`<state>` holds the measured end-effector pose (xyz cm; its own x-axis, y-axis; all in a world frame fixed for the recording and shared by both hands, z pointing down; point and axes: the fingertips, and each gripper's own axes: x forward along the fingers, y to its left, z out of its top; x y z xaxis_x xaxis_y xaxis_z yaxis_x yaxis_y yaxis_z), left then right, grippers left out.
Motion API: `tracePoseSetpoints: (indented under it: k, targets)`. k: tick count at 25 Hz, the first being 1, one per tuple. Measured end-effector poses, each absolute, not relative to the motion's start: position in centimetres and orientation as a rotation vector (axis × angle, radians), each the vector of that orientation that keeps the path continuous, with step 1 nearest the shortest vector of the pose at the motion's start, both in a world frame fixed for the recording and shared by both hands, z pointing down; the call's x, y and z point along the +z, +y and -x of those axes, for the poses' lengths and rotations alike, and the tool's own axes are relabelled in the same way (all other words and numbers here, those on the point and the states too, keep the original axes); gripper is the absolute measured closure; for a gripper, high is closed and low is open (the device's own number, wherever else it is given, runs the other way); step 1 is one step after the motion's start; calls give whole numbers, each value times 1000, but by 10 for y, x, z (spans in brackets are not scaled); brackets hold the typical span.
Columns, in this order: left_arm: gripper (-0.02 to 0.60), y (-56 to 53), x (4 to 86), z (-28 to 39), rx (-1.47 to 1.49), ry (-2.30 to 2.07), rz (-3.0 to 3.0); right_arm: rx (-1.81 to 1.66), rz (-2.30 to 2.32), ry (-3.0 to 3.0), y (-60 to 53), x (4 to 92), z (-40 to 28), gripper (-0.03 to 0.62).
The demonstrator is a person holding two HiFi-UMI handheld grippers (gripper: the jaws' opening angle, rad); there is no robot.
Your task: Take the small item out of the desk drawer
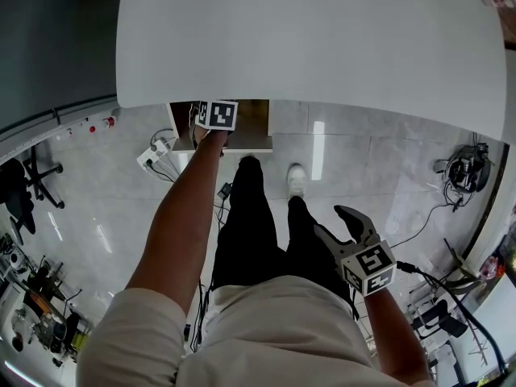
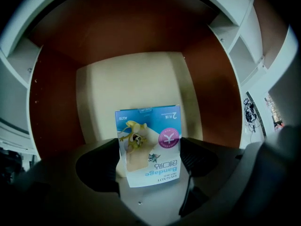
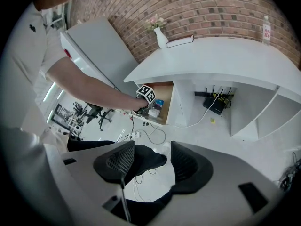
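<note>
At the drawer's (image 2: 136, 79) front edge my left gripper (image 2: 149, 163) clamps the bandage box (image 2: 148, 142) by its two side edges, light, crushable card I judge, while my right gripper (image 3: 151, 161) hangs open, empty.

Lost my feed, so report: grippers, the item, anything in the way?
Left gripper shut on bandage box, inside the open drawer. Right gripper open, empty, down by the leg. Nothing blocking the way out.
</note>
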<state>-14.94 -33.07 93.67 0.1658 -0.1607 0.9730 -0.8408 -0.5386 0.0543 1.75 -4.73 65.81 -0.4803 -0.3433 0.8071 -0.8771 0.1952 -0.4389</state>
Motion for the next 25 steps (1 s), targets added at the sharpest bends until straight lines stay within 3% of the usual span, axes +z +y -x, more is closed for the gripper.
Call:
tracePoseSetpoints:
  k: [12, 16, 18, 25]
  targets:
    - [181, -303, 862, 142, 1363, -991, -1838, 1197, -1114, -1987, -42, 628, -41, 343]
    - [181, -286, 840, 142, 1342, -1018, -1831, 1159, -1113, -1997, -40, 620, -51, 440]
    - [181, -276, 826, 141, 1328, -1026, -1834, 1143, -1098, -2003, -37, 614, -52, 525]
    - [181, -240, 770, 139, 1292, -1048, -1852, 1073, -965, -2000, -20, 597, -53, 560]
